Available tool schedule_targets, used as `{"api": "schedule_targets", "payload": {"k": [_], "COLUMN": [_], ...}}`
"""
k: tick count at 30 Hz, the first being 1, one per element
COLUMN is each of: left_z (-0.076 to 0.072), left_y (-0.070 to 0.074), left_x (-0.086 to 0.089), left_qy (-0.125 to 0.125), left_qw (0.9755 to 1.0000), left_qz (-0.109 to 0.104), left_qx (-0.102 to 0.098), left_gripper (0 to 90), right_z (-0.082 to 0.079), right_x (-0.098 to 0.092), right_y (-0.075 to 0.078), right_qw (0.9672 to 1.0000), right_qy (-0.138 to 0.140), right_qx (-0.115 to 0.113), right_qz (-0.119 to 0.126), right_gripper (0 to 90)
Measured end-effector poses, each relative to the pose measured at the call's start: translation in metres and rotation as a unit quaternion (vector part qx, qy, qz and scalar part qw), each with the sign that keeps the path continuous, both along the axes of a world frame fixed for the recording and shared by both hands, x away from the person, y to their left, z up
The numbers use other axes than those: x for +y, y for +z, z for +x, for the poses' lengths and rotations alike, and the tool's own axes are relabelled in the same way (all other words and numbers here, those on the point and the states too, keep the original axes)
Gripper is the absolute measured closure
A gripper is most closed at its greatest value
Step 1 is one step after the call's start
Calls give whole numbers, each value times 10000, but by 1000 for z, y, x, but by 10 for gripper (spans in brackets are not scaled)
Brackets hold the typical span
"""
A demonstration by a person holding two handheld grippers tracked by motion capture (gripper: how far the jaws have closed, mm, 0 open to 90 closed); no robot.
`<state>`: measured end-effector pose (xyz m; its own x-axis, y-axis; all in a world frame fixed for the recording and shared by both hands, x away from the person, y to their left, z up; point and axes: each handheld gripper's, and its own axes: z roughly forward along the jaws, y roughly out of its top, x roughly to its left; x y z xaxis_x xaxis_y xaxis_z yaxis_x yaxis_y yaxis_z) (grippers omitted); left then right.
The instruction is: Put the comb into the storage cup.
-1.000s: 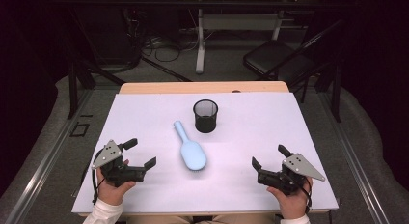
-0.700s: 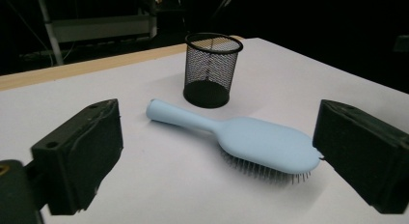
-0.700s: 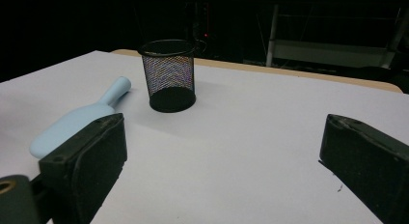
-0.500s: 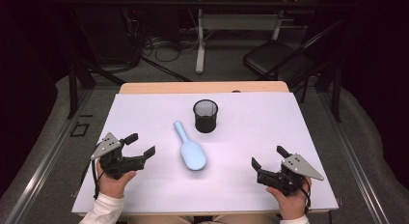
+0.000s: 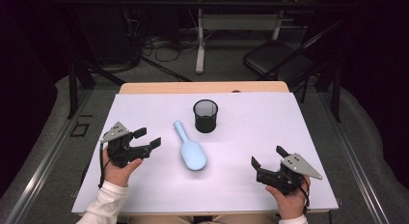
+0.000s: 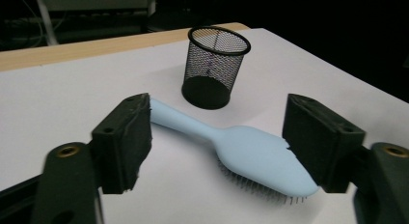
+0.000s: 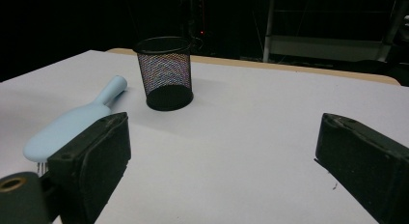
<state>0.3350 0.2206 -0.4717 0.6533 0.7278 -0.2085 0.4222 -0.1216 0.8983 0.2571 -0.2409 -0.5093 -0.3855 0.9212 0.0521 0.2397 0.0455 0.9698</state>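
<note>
A light blue hairbrush (image 5: 190,151) lies bristles down in the middle of the white table, handle pointing away. A black mesh cup (image 5: 205,115) stands upright just beyond it. My left gripper (image 5: 147,137) hovers to the left of the brush, apart from it. It is open, its jaws have just been closing, and nothing is between them. In the left gripper view the brush (image 6: 241,151) and cup (image 6: 217,64) lie ahead of the gripper (image 6: 219,134). My right gripper (image 5: 268,156) rests open near the front right, its jaws having just closed slightly. Its view shows the brush (image 7: 72,122), the cup (image 7: 166,72) and the empty gripper (image 7: 222,156).
A white sheet (image 5: 289,122) covers the table, and a wooden strip (image 5: 202,87) shows along its far edge. Beyond the table are a dark folding chair (image 5: 277,60), a desk leg (image 5: 199,40) and cables on the floor.
My left hand has lifted and moved forward and right toward the brush, and its jaws have narrowed. The right hand, brush and cup have stayed put.
</note>
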Motion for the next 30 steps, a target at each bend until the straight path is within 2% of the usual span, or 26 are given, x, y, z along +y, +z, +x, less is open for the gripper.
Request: {"api": "schedule_targets", "payload": {"k": [2, 7, 10, 13, 16, 21, 25, 30], "left_z": [4, 13, 17, 20, 26, 34, 45, 58], "left_y": [2, 5, 7, 11, 14, 21, 25, 24], "left_x": [-4, -14, -16, -19, -21, -23, -23, -25], "left_qy": [-49, -92, -118, -30, 25, 100, 143, 220], "left_qw": [9998, 9991, 9990, 9988, 9983, 9974, 9970, 9950], "left_qz": [157, 351, 363, 462, 537, 691, 708, 874], "left_qx": [64, 215, 249, 177, 239, 192, 274, 433], "left_gripper": [311, 343, 359, 361, 382, 394, 401, 401], "right_z": [0, -1, -1, -1, -1, -1, 0, 0], "right_x": [0, 0, 0, 1, 1, 1, 1, 0], "right_y": [0, -1, -1, -1, -1, -1, -2, -2], "right_qw": [10000, 10000, 10000, 10000, 10000, 9999, 9999, 9999], "right_qy": [14, 30, 37, 60, 87, 93, 93, 68], "right_qx": [15, 24, 24, 20, 43, 45, 48, 61], "right_qz": [0, 12, 19, 24, 17, 5, 40, 73], "right_gripper": [54, 60, 61, 63, 62, 66, 72, 77]}}
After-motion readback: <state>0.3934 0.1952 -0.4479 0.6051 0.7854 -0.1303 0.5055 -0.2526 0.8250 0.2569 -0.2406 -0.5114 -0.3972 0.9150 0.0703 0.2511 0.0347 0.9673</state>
